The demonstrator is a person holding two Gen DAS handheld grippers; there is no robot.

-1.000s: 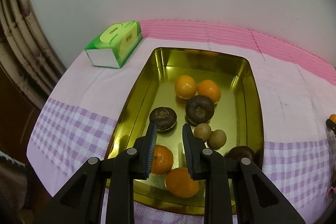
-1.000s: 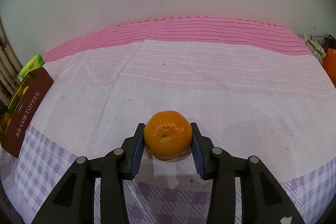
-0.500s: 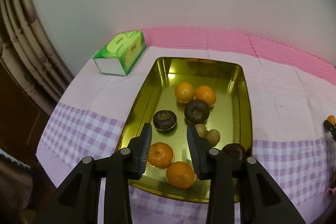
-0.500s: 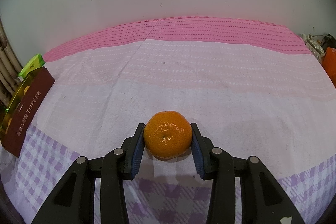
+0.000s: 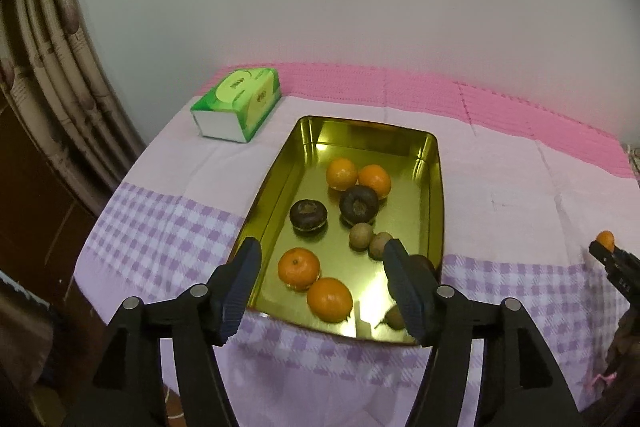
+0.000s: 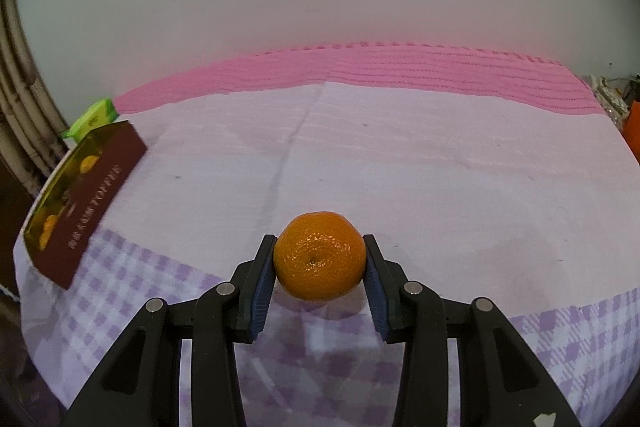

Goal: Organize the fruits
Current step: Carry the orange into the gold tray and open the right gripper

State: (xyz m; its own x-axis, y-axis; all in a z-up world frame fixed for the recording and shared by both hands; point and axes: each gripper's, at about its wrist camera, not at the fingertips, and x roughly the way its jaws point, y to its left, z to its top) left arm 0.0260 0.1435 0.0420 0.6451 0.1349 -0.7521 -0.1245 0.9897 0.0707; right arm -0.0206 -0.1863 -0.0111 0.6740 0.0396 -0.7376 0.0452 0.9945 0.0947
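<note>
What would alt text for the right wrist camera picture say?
A two-finger gripper clamps a mandarin just above a pink and lilac-checked tablecloth. A gold tin holding oranges sits at far left.

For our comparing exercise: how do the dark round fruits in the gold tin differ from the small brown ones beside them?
The dark round fruits are near-black; the small brown fruits are tan. The dark ones are clearly larger. Each dark one shows a ring-shaped top, while the brown ones look smooth. Both kinds lie loose on the floor of the gold tin, among the oranges.
</note>
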